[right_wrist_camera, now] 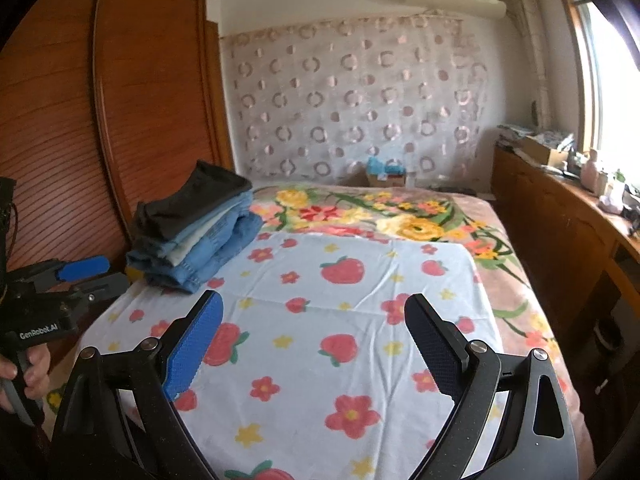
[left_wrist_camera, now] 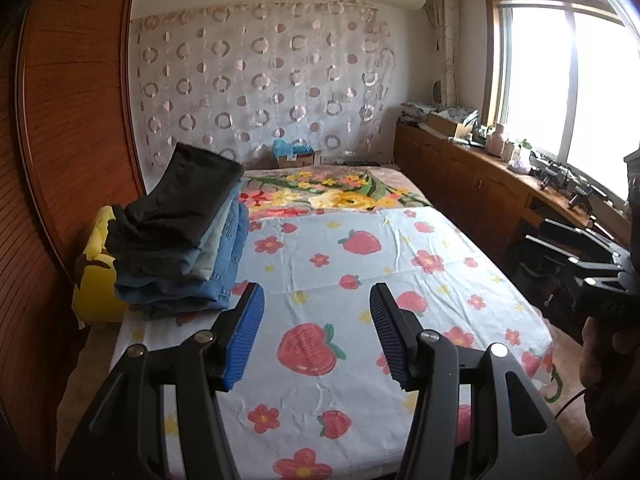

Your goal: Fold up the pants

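Note:
A stack of folded pants (left_wrist_camera: 176, 232) (right_wrist_camera: 196, 228) lies on the left side of the bed, with a black pair on top of light blue and denim ones. My left gripper (left_wrist_camera: 317, 296) hovers over the strawberry-print sheet (left_wrist_camera: 360, 280) to the right of the stack, open, with nothing between its blue pads. My right gripper (right_wrist_camera: 316, 304) stands open and empty over the same sheet (right_wrist_camera: 360, 320), further right. In the right wrist view the left gripper (right_wrist_camera: 104, 274) shows at the left edge, held by a hand (right_wrist_camera: 32, 368). No loose pants lie on the sheet.
A yellow cushion (left_wrist_camera: 96, 280) sits under the stack against the wooden wardrobe (left_wrist_camera: 80, 120). A floral blanket (right_wrist_camera: 400, 216) covers the far half of the bed. A low wooden cabinet (left_wrist_camera: 460, 168) with clutter runs under the window on the right. Boxes (left_wrist_camera: 294, 154) stand at the bed's head.

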Action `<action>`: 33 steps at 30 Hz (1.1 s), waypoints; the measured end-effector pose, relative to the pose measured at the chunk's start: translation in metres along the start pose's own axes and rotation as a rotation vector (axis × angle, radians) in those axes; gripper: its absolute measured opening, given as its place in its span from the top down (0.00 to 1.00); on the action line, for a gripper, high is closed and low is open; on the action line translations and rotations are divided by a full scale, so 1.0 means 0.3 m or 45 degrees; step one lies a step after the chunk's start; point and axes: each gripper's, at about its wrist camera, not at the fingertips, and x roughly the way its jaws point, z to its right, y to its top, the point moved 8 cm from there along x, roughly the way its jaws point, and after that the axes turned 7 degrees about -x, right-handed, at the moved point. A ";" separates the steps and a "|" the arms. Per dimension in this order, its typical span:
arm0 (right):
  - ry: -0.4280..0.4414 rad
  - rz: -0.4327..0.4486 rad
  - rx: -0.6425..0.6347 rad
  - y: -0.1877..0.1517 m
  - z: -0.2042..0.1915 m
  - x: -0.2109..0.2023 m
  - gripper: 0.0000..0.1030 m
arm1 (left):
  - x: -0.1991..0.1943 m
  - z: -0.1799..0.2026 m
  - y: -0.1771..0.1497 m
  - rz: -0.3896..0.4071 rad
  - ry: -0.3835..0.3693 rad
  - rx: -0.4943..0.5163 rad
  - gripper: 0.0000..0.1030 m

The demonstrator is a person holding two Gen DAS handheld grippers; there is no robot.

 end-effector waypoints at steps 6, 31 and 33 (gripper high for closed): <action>-0.032 0.035 0.019 0.012 0.037 -0.053 0.09 | -0.043 0.011 0.042 0.043 0.018 0.004 0.47; -0.125 0.149 0.023 0.081 0.054 -0.178 0.09 | -0.127 -0.017 0.099 0.146 0.074 0.004 0.47; -0.129 0.148 0.023 0.079 0.054 -0.180 0.09 | -0.126 -0.016 0.096 0.144 0.074 0.001 0.47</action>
